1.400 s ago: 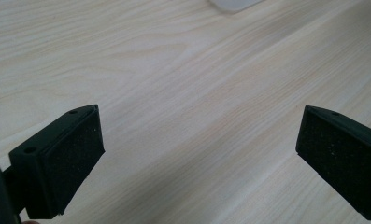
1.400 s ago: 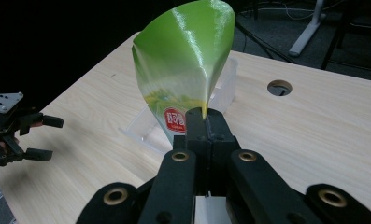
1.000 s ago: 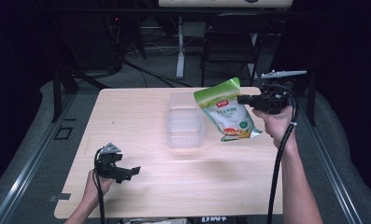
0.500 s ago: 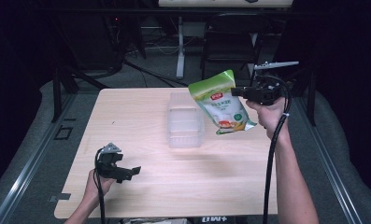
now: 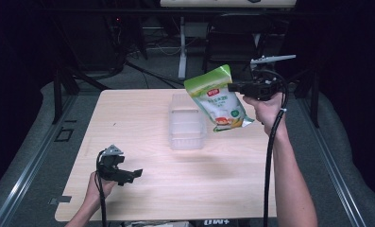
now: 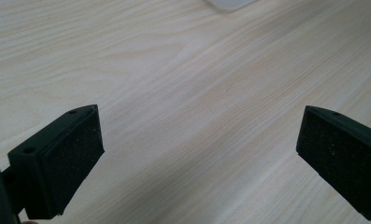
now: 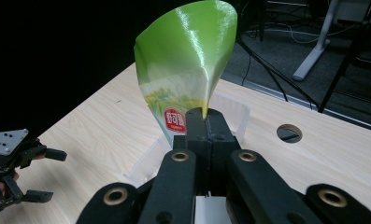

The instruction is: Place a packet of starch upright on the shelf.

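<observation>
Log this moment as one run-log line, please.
right tool: shut on green pouch, held above clear container | left tool: open, nothing between jaws, low over table

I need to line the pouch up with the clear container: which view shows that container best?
The high view: the clear container shows whole on the table, beside the green pouch held by the right gripper. The right gripper view shows its rim behind the pouch; the left gripper view, just a corner.

- Green snack pouch [image 5: 218, 97]: glossy, white lower panel with red label and food print; suspended tilted above the table, pinched at its upper right edge.
- Clear plastic container [image 5: 187, 124]: rectangular, empty, open, resting mid-table, just left of and below the pouch.
</observation>
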{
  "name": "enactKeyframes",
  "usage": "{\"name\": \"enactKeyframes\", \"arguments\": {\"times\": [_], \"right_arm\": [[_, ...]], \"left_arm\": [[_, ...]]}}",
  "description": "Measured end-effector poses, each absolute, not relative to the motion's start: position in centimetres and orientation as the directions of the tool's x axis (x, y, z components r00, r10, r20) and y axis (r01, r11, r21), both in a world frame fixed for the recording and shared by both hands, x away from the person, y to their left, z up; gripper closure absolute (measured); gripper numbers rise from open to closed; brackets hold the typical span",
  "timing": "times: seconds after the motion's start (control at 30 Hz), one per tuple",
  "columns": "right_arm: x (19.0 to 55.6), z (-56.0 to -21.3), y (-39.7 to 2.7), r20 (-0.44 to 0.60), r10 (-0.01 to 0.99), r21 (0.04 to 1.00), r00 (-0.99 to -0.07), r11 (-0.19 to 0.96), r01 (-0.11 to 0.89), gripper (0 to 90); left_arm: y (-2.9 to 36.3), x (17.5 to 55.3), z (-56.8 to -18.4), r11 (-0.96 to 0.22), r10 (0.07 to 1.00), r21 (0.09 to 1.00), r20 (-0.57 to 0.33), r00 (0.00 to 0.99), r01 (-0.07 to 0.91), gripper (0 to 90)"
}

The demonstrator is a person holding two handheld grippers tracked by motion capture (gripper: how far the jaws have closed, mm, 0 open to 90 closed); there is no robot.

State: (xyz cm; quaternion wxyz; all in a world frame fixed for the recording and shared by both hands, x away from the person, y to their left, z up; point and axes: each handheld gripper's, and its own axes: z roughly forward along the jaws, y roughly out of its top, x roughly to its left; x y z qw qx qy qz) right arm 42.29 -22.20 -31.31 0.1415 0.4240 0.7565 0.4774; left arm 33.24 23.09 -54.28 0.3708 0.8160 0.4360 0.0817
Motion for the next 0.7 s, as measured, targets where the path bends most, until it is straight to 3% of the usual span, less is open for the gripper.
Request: {"name": "enactKeyframes", "arguments": {"times": [0.7], "right_arm": [[43.5, -31.1, -19.3, 0.209, 0.738, 0.85, -0.642, 0.187, 0.492, 90.0]], "left_arm": [[22.9, 33.1, -54.3, -0.366, 0.77, 0.674, -0.167, 0.616, 0.642, 0.4]]}}
